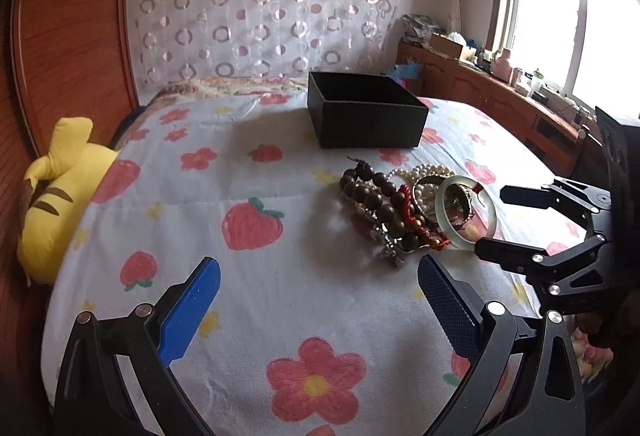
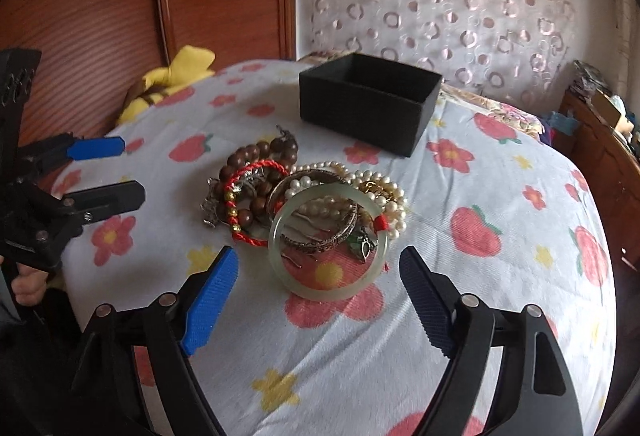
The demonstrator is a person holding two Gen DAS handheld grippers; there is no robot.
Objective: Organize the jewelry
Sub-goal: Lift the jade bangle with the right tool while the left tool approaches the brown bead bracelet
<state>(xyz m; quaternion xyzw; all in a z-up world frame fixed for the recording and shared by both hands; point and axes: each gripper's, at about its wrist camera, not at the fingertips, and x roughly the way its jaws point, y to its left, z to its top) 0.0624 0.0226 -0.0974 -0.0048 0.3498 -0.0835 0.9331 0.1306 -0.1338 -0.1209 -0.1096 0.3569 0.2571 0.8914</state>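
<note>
A tangled jewelry pile (image 1: 400, 208) (image 2: 304, 204) lies on the flowered bed cover (image 1: 260, 276). It holds a brown wooden bead bracelet (image 2: 256, 152), a red cord bracelet (image 2: 256, 168), pearl strands (image 2: 384, 192), metal bangles and a pale jade bangle (image 1: 464, 179) (image 2: 324, 292) at its near edge. Behind the pile stands an open, empty-looking black box (image 1: 372, 128) (image 2: 360, 116). My right gripper (image 2: 317, 254) (image 1: 489, 219) is open, its pads on either side of the jade bangle without touching it. My left gripper (image 1: 320, 300) (image 2: 132, 169) is open and empty, left of the pile.
A yellow plush toy (image 1: 60, 196) (image 2: 172, 80) rests against the wooden headboard (image 1: 68, 36) at the bed's left. A patterned curtain hangs behind the bed. A cluttered wooden cabinet (image 1: 500, 96) runs under the window on the right.
</note>
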